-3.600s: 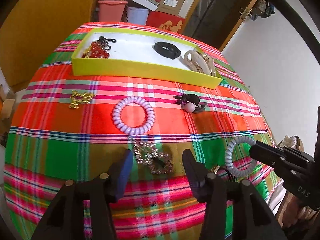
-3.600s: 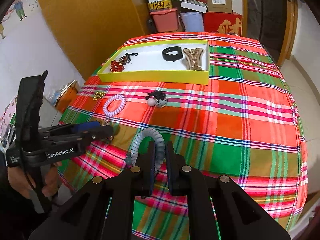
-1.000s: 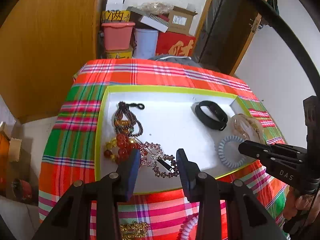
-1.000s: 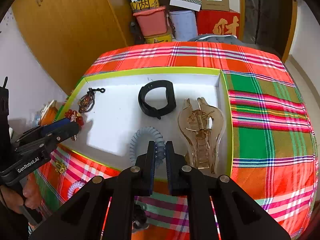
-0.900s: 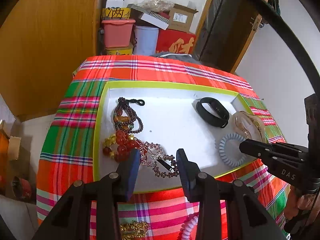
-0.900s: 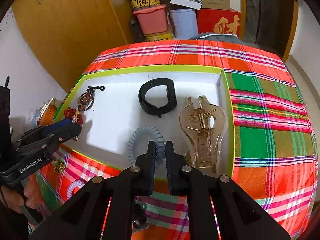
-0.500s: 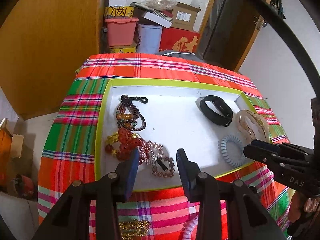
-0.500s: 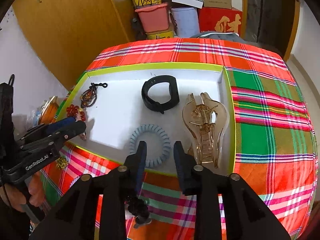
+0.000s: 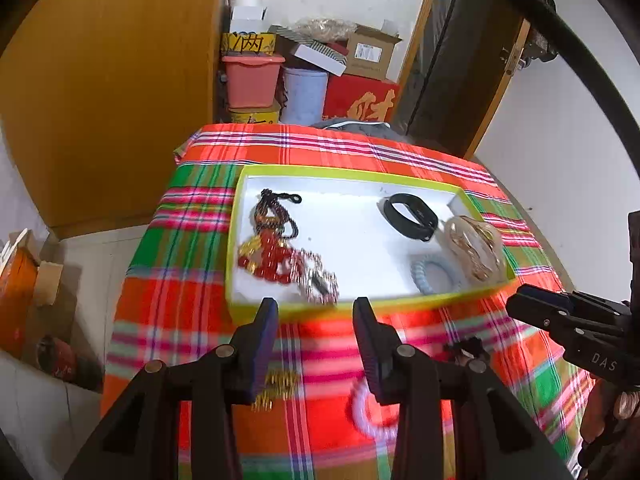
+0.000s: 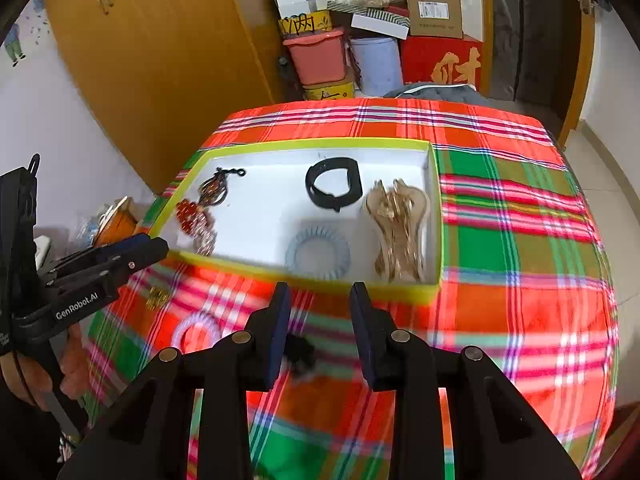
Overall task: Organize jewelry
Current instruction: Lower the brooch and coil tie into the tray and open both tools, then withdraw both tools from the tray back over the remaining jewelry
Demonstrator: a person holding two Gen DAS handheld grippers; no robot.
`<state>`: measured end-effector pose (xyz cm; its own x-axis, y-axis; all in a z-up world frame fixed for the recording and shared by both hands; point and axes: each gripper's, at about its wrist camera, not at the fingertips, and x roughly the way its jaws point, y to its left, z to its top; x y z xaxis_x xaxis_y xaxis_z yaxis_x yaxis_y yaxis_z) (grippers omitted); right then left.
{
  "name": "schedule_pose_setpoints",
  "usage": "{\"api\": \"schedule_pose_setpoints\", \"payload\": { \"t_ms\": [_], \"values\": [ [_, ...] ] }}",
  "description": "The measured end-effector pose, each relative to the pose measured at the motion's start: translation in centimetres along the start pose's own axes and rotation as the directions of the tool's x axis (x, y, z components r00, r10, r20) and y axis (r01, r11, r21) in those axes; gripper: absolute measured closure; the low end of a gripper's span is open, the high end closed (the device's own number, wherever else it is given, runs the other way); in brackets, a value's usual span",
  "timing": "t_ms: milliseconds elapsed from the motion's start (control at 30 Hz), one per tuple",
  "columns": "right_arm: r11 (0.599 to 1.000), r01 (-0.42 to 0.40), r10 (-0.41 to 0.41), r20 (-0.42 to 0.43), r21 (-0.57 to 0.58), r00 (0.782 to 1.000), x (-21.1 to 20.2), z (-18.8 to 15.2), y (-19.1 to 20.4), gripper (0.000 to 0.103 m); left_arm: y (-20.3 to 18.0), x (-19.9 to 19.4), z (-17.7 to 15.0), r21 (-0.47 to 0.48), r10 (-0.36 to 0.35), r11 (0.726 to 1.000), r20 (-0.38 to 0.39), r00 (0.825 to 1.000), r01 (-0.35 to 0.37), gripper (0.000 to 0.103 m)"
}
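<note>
Nice, your right tongs (image 10: 318,296) let go; both tongs now empty, blue coil tie (image 10: 317,253) sits in tray (image 10: 436,216) at 6 o'clock. Lilac coil (image 10: 196,330) next?

Plaid-clothed table (image 10: 500,240) bears yellow-rimmed tray (image 10: 436,216), pale coil tie (image 10: 196,330).

"GenRobot.AI" marks the left tool (image 10: 132,254); "DAS" the right tool (image 9: 536,308).
</note>
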<state>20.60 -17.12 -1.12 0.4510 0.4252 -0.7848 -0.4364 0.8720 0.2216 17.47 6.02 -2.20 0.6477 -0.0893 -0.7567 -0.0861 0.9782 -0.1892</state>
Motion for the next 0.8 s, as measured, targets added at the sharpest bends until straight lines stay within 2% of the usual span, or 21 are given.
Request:
{"api": "schedule_pose_setpoints", "payload": {
  "t_ms": [400, 800],
  "values": [
    [1.0, -0.007, 0.007, 0.025, -0.004, 1.0, -5.1, -4.7, 1.1, 0.072, -2.0, -5.4, -4.7, 0.027, 0.011, 1.0, 0.011, 1.0, -0.011, 0.064],
    [1.0, -0.013, 0.014, 0.012, -0.01, 1.0, -7.4, -8.5, 1.7, 0.072, -2.6, -8.9, -7.7, 0.016, 0.0, 1.0, 0.019, 1.0, 0.0, 0.064]
  ]
}}
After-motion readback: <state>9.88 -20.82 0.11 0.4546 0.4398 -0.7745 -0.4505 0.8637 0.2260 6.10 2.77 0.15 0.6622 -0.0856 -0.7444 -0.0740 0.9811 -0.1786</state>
